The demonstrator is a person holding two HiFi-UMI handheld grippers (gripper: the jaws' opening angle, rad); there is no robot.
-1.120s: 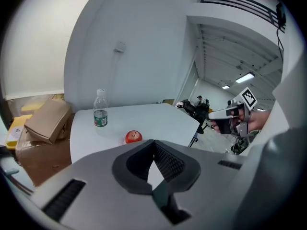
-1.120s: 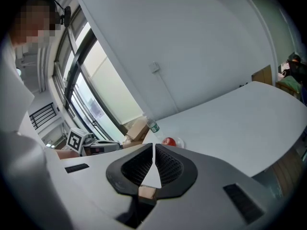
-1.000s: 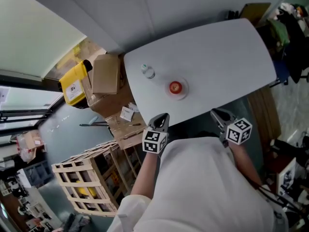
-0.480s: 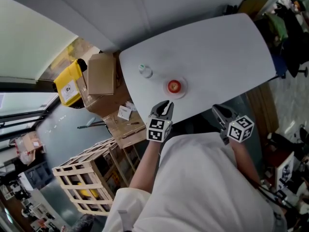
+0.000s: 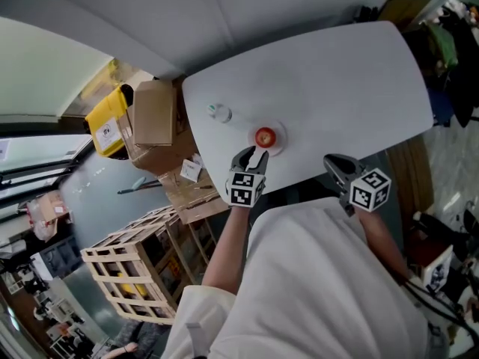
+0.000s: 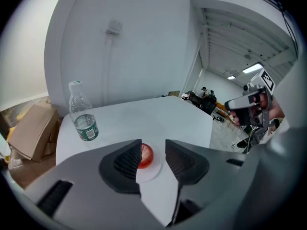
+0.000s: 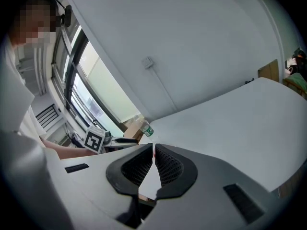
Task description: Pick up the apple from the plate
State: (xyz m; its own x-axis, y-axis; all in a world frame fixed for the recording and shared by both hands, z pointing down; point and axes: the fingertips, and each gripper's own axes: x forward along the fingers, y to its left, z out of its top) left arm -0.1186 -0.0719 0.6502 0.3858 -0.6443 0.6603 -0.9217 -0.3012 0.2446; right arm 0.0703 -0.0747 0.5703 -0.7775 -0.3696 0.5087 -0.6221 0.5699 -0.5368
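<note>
Left gripper point(image 5: 253, 155) is opening its empty jaws while pointing down at apple point(image 5: 265, 136), which is sitting on plate point(image 5: 280, 146) near front edge of table point(image 5: 337, 88), likely readying a grasp; right gripper point(image 5: 338, 164) is hanging back, jaws together on nothing, seemingly keeping clear

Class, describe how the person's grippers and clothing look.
The left gripper and right gripper have grey bodies, dark ribbed pads and white cubes with black square markers. The left's jaws are opening, nothing between them. The person wears a white top.
</note>
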